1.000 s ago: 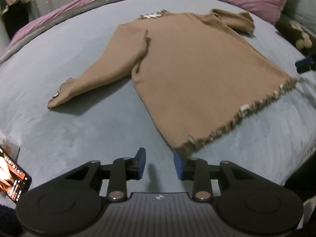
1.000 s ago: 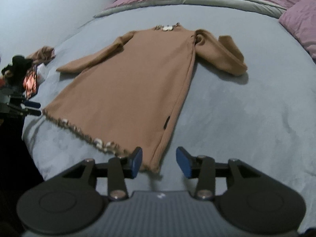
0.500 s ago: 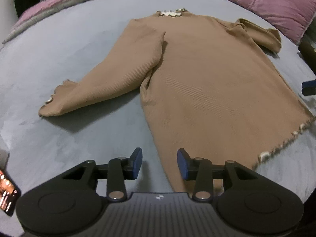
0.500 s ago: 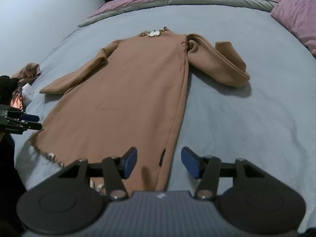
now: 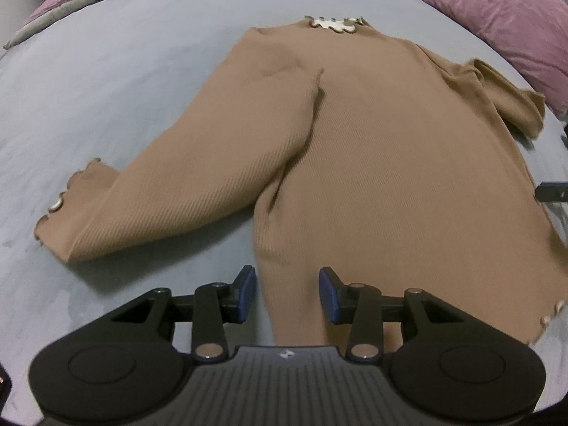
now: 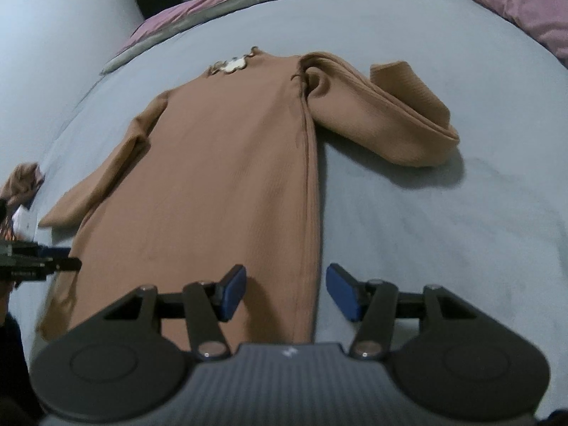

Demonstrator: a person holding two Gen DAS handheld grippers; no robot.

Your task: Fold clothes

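A brown ribbed long-sleeved top [image 5: 383, 163] lies flat on the grey-blue bed [image 5: 124, 81], collar far from me. It also shows in the right wrist view [image 6: 220, 184]. My left gripper [image 5: 287, 294] is open, straddling the top's left side edge near the hem. My right gripper [image 6: 285, 293] is open, straddling the top's right side edge near the hem. The left sleeve [image 5: 184, 191] lies spread out to the left. The right sleeve [image 6: 383, 113] is bunched and folded back on itself. The other gripper shows at the left edge of the right wrist view [image 6: 39, 266].
Purple pillows [image 5: 504, 25] lie at the far right of the bed. A purple and grey blanket [image 6: 269, 3] runs along the far edge. A brown cloth [image 6: 21, 181] and small items lie at the bed's left edge in the right wrist view.
Both grippers have moved forward over the hem, from just short of the bottom corners to straddling the side edges. Their jaws have opened slightly wider.
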